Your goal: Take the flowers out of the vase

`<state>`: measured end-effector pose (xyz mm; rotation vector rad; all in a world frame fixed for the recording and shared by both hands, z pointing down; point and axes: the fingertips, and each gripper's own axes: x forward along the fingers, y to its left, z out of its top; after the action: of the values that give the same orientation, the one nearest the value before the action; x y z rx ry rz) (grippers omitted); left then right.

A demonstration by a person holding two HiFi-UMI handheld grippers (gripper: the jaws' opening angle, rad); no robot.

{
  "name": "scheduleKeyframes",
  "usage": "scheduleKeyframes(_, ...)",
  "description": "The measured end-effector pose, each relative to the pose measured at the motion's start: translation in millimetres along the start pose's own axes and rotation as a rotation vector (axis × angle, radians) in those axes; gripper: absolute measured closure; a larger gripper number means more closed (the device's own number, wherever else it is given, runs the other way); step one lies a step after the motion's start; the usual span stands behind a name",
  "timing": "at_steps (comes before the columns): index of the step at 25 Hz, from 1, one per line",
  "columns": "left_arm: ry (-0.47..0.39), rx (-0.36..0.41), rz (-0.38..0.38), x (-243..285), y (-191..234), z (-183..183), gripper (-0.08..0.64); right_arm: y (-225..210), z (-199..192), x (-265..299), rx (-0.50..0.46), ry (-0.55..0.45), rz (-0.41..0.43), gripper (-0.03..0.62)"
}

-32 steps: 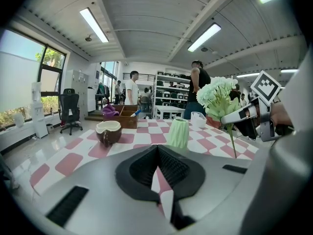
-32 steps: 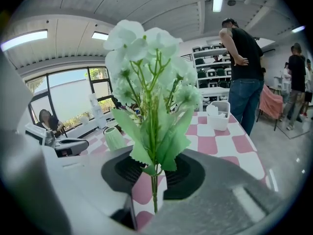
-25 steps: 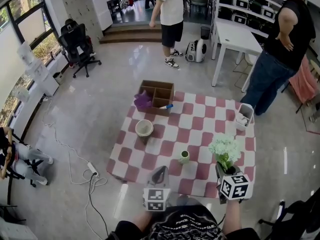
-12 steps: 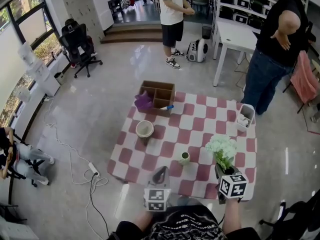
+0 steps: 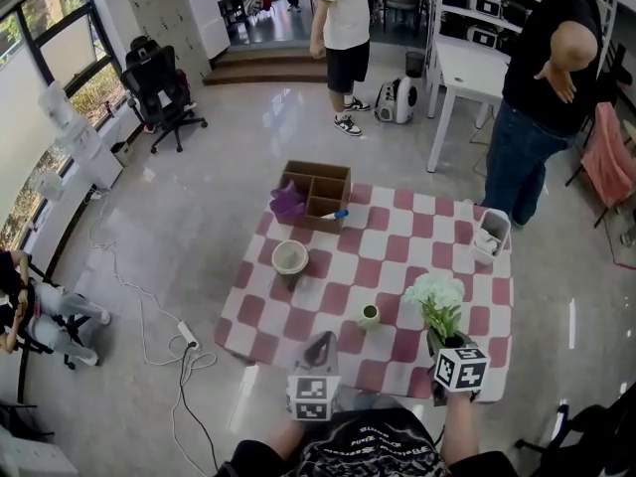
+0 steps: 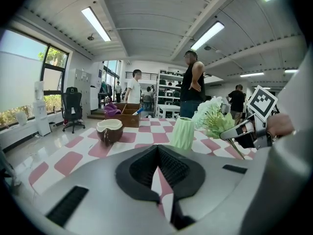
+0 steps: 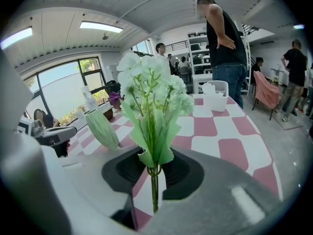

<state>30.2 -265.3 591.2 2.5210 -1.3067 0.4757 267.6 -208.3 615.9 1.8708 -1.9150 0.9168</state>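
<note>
Since the flowers (image 7: 154, 99) are already clear of the vase (image 5: 369, 316), what remains appears to be setting them down. At the near left, the left gripper (image 5: 319, 340) is held over the near edge of the checked cloth (image 5: 328, 296), its jaws brought together with nothing between them. Beyond it and a little to the right, the pale green vase is seen standing upright and empty. Further right, the thin stems are pinched low down between the nearly closed jaws of the right gripper (image 5: 438, 340), with the white blooms carried upright above it, apart from the vase.

For this step to be done well, the bunch should probably be lowered onto a bare part of the cloth, kept off the vase so that it is not knocked, and kept back from the near right corner. Because the hold is near the stem ends, the heavier heads may be expected to swing. The jaws are best opened only once the stems are resting.

The pink-and-white cloth covers the work surface. On it, from the left, a bowl (image 5: 289, 256), a wooden box (image 5: 316, 165) at the far edge and a white basket (image 5: 494, 241) at the right edge are found. A glossy floor (image 5: 199, 197) is seen around it, with windows (image 5: 40, 28) and an office chair (image 5: 159, 78) at the left and a white table (image 5: 472, 68) at the far right.
</note>
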Motion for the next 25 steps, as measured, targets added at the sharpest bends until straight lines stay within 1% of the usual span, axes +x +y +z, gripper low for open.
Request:
scheduleKeyframes(17, 0.013, -0.012, 0.020, 3.3, 3.0, -2.4, 0.549, -16.6, -24.4, 17.7, -0.018, 0.072, -0.026, 0.505)
scheduleKeyframes(21, 0.014, -0.012, 0.021, 4.4, 3.7, -1.8, 0.550, -18.6, -26.5, 20.6, -0.017, 0.074, -0.022, 0.503)
scheduleKeyframes(25, 0.012, -0.034, 0.021, 4.3, 4.9, -2.8, 0.549, -19.3, -28.7, 22.7, -0.012, 0.060, -0.011, 0.494)
